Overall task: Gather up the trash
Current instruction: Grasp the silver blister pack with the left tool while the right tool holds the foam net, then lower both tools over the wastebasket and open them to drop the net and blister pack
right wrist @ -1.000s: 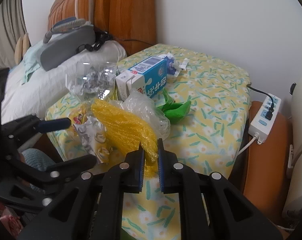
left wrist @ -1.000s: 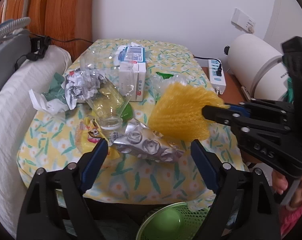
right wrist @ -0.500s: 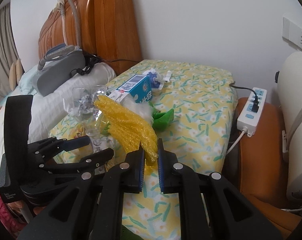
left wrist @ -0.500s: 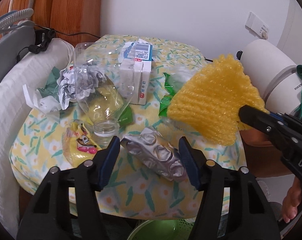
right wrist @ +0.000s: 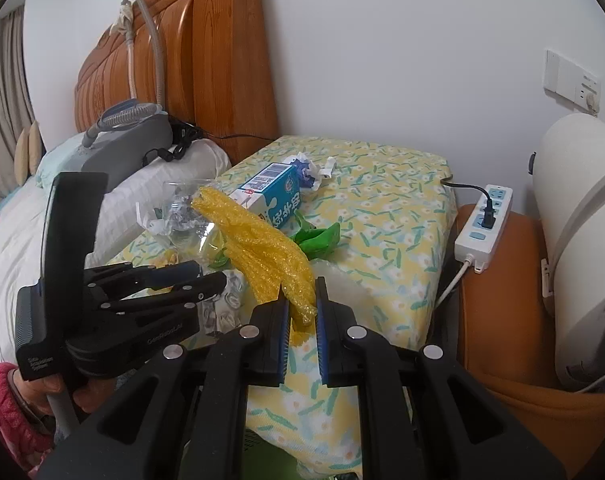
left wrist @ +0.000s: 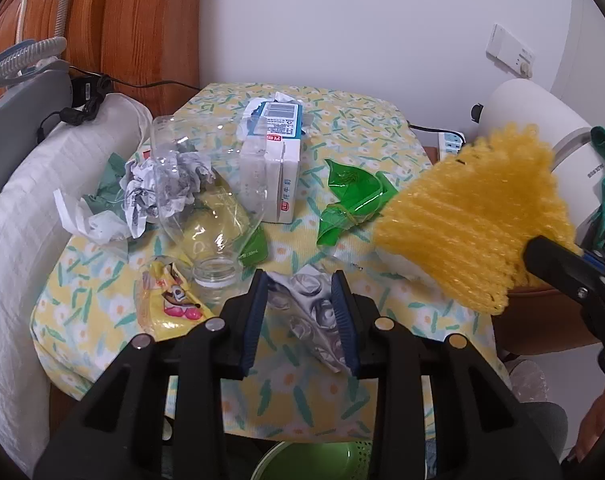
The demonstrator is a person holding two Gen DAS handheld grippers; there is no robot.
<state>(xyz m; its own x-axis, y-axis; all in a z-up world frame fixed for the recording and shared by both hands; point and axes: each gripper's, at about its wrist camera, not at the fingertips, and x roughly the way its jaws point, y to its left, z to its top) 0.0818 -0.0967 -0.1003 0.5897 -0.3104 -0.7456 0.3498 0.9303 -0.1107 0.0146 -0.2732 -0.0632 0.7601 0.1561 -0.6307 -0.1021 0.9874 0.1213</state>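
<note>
Right gripper point(right wrist: 302, 316) clenches the light, soft yellow netting point(right wrist: 262, 248) by its edge; left gripper point(left wrist: 301, 312) brackets the crinkly foil pack point(left wrist: 310, 312), grip unconfirmed.

The left wrist camera sat low at the front edge of the floral-cloth table point(left wrist: 342, 128), looking along its own gripper point(left wrist: 300, 312) across the close clutter toward the white wall, with the wooden headboard point(left wrist: 114, 28) at upper left. The right wrist camera stood further back and to the right, facing the table point(right wrist: 382, 184) and headboard point(right wrist: 222, 60) obliquely, taking in the power strip point(right wrist: 482, 224) beside it. Both views shared the milk carton point(left wrist: 276, 160) point(right wrist: 274, 196), the yellow foam net point(left wrist: 474, 216) point(right wrist: 262, 244), the green wrapper point(left wrist: 350, 196) point(right wrist: 318, 240), and each showed the other's gripper point(left wrist: 574, 276) point(right wrist: 174, 280).
</note>
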